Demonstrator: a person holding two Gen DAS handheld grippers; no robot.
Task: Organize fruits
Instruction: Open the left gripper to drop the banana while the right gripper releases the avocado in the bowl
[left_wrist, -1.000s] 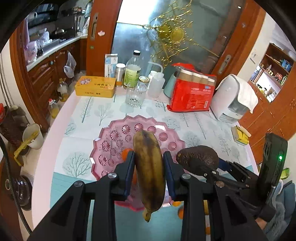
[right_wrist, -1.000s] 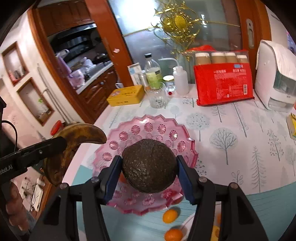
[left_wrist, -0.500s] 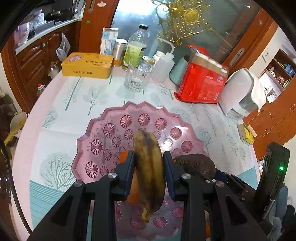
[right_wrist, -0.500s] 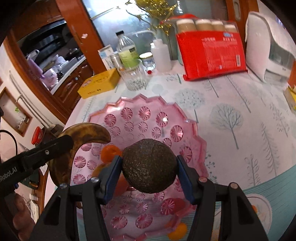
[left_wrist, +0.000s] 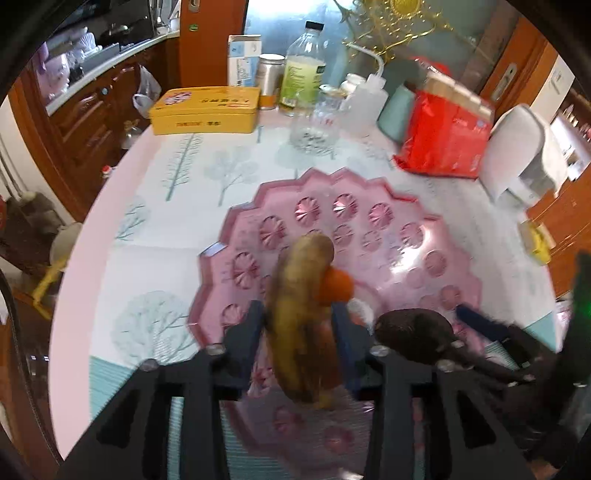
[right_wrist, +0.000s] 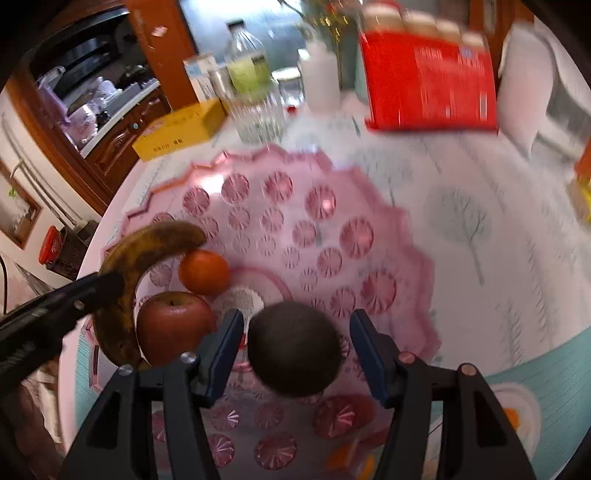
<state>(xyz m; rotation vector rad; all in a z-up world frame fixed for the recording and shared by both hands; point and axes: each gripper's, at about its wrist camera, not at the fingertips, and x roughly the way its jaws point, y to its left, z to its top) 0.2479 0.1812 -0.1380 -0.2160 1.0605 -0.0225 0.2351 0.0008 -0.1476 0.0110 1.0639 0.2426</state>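
Observation:
A pink scalloped fruit tray (left_wrist: 388, 221) (right_wrist: 280, 206) lies on the table. My left gripper (left_wrist: 299, 332) is shut on a brown-spotted banana (left_wrist: 303, 314) (right_wrist: 136, 266), low over the tray's near left part. My right gripper (right_wrist: 295, 350) stands open around a dark avocado (right_wrist: 293, 349) (left_wrist: 413, 332), with gaps on both sides between it and the pads. An orange (right_wrist: 203, 271) (left_wrist: 336, 288) and a red apple (right_wrist: 173, 325) lie in the tray beside the banana.
A glass (left_wrist: 314, 125), bottles (left_wrist: 301, 74), a yellow tin (left_wrist: 207, 110), a red package (left_wrist: 443, 136) and a white appliance (left_wrist: 524, 155) stand behind the tray. Small oranges (right_wrist: 513, 417) lie on the table near the front right, outside the tray.
Both grippers have moved forward and down over the tray. My right gripper's jaws have opened off the avocado. The apple has come into the right wrist view.

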